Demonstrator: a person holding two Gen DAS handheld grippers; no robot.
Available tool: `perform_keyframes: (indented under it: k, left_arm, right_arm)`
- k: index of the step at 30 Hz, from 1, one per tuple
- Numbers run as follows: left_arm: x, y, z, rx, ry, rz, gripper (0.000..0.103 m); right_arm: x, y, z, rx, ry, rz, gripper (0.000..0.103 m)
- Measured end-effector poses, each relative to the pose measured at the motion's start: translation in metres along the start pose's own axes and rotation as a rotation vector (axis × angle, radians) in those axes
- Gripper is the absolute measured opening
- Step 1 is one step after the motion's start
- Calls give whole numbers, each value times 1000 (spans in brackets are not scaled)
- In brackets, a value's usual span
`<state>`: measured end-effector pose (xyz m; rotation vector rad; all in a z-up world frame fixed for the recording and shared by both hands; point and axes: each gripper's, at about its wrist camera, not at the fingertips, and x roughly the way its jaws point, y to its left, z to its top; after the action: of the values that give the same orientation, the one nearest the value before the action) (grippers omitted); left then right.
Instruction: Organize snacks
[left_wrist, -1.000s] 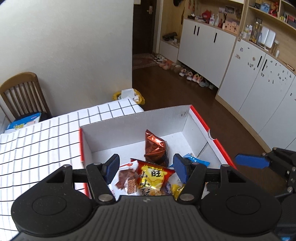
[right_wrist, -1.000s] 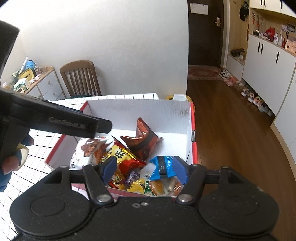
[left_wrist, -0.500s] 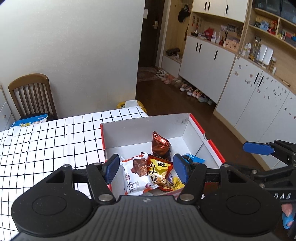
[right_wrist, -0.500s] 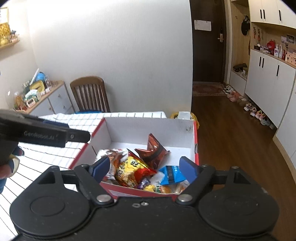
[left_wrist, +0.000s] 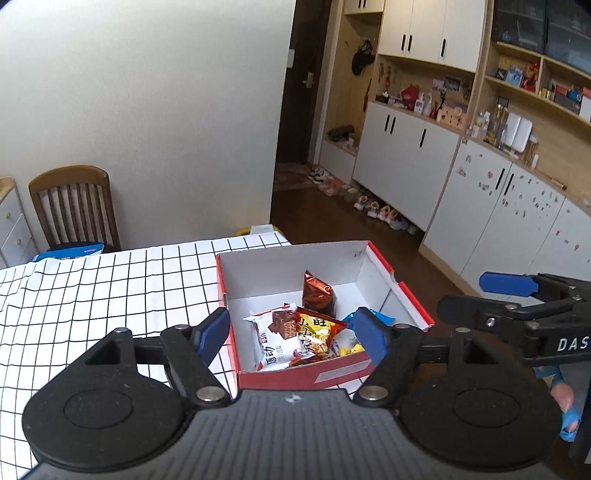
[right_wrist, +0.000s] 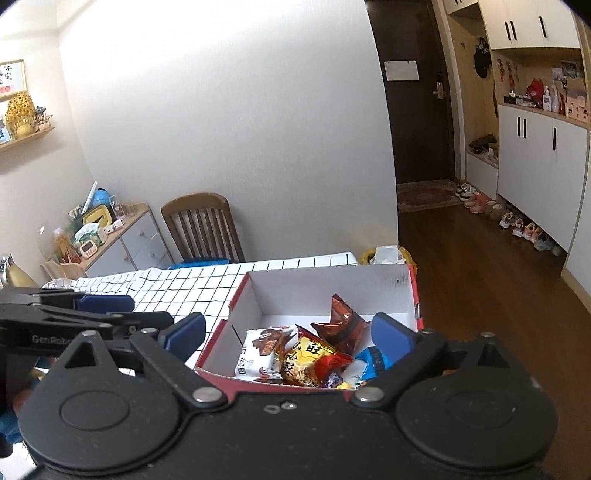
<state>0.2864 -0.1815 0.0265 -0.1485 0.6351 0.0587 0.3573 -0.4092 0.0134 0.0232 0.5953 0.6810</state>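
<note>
Left wrist view shows the snacks gathered in the red-and-white box (left_wrist: 399, 291), which sits at the right end of the checked tabletop (left_wrist: 110, 291): a white wafer packet (left_wrist: 275, 341), a yellow-and-red packet (left_wrist: 317, 330), a copper foil bag (left_wrist: 318, 293) leaning toward the back wall, and a blue packet (left_wrist: 364, 317) mostly hidden by a finger. No snack lies loose on the visible part of the cloth, so the task looks finished or close to it, though part of the tabletop is out of view. Both grippers are held above and short of the box, empty. The left gripper (left_wrist: 291, 332) has its jaws spread wide. The right gripper (right_wrist: 288, 334) is likewise spread apart, beside the left one, well clear of the packets.
</note>
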Motion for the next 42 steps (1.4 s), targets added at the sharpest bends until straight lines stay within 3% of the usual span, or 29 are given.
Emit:
perform_keyframes:
  k: [10,12,16,20,42]
  left_arm:
    - [-26,-1,-18,-11,-10,-11,75]
    - [-30,-1,-23,-17,-10,-13,84]
    - [-36,-3,-29,-15,-6,-19,84]
    - [-42,-4,-35,-21,-6,-29,95]
    - [-55,-21,-46,-7,-21,-29,95]
  right_arm:
    - [-23,25,-11,-37,-35,12,103]
    - [-26,29,-13,-48,-38,18,103]
    - [-33,35,-19,-59,-47,26,103]
    - [-39,37,-23,-49,-49,33,103]
    - [-61,35,-42,-38,-50,37,103]
